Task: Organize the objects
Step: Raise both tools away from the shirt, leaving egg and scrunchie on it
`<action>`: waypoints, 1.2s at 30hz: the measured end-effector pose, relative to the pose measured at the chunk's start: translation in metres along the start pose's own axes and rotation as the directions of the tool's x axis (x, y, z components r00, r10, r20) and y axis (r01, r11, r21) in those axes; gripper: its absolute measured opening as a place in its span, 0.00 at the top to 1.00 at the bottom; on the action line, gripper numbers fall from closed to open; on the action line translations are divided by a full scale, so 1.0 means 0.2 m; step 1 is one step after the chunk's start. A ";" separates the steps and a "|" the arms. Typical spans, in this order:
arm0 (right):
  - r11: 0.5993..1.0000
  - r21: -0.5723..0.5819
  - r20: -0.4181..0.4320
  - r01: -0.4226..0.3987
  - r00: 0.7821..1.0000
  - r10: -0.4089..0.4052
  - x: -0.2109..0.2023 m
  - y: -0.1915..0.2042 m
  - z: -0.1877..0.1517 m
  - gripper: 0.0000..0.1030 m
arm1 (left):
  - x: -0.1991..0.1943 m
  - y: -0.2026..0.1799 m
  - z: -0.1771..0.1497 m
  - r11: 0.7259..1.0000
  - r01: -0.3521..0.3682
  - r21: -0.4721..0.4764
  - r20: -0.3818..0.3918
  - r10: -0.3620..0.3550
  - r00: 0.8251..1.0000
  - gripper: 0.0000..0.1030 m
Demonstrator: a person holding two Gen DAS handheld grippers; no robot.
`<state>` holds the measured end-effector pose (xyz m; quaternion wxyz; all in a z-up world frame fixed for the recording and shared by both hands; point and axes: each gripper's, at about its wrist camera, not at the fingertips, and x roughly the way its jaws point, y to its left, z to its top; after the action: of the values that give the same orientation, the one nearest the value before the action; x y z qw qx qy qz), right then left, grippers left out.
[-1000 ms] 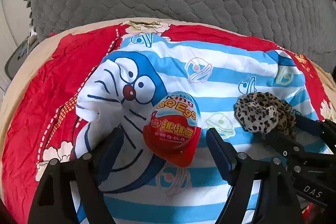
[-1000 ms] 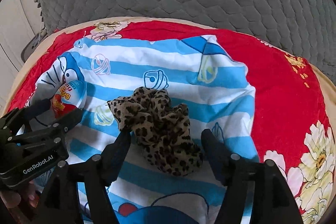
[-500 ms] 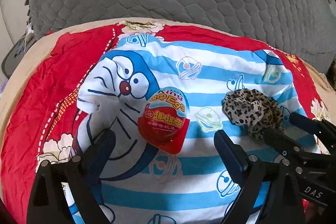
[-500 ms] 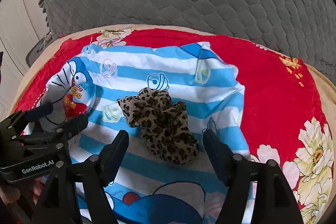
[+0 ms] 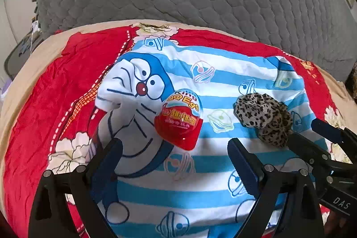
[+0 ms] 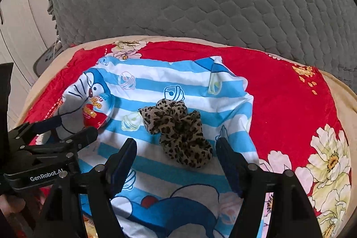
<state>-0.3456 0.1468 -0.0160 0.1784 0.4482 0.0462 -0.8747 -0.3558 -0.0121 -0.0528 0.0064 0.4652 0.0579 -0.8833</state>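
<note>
Both grippers hang with jaws spread wide and nothing pinched: the left gripper [image 5: 175,154] sits just short of the toy egg [image 5: 179,118] and the right gripper [image 6: 176,154] flanks the leopard scrunchie [image 6: 178,131] without touching it (both lie on the striped cartoon cloth [image 5: 223,171]).

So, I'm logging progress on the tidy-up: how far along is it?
Looks done: the toy egg and leopard scrunchie lie side by side, apart, on the striped cartoon cloth. In hand: nothing; the left gripper and right gripper stand open, pads touching neither item. Left: unclear; no other loose items show on the red blanket.
</note>
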 end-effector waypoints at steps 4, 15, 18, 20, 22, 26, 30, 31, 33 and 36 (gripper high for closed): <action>1.000 0.006 0.022 -0.008 1.000 0.008 -0.07 0.01 -0.01 0.29 | -0.06 0.01 -0.03 1.000 0.010 -0.001 -0.002 -0.010 1.000 0.07; 1.000 0.006 0.071 -0.024 0.997 0.023 -0.30 0.06 -0.08 0.21 | -0.32 -0.01 -0.12 0.999 0.000 0.036 0.050 -0.002 0.999 0.07; 0.999 0.016 0.083 -0.034 0.996 0.033 -0.37 0.06 -0.11 0.16 | -0.40 -0.01 -0.16 0.999 -0.004 0.042 0.056 0.002 0.998 0.07; 0.999 0.021 0.094 -0.034 0.995 0.031 -0.42 0.07 -0.13 0.13 | -0.44 0.00 -0.18 1.000 0.004 0.031 0.044 -0.005 0.999 0.07; 0.999 0.028 0.109 -0.043 0.993 0.040 -0.48 0.08 -0.16 0.11 | -0.49 0.01 -0.21 1.000 0.014 0.007 0.044 -0.014 0.999 0.07; 0.998 0.033 0.139 -0.056 0.989 0.051 -0.60 0.09 -0.21 0.08 | -0.60 0.02 -0.27 1.000 0.012 -0.002 0.059 -0.012 0.998 0.07; 0.996 0.056 0.175 -0.075 0.982 0.064 -0.73 0.09 -0.29 0.06 | -0.70 0.03 -0.34 1.000 0.015 -0.022 0.070 -0.014 0.997 0.07; 0.995 0.062 0.182 -0.084 0.981 0.071 -0.76 0.09 -0.32 0.05 | -0.74 0.03 -0.36 1.000 0.011 -0.018 0.074 -0.010 0.997 0.07; 0.993 0.071 0.194 -0.092 0.978 0.076 -0.81 0.09 -0.36 0.05 | -0.79 0.04 -0.40 1.000 0.013 -0.020 0.082 -0.011 0.997 0.07; 0.992 0.075 0.202 -0.103 0.976 0.086 -0.89 0.10 -0.43 0.05 | -0.86 0.05 -0.44 0.998 0.060 -0.033 0.083 -0.057 0.995 0.07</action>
<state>-0.1774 0.1972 0.0772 0.2044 0.3675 -0.0303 -0.9068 -0.1853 -0.0195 0.0392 -0.0090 0.4266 0.0868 -0.9002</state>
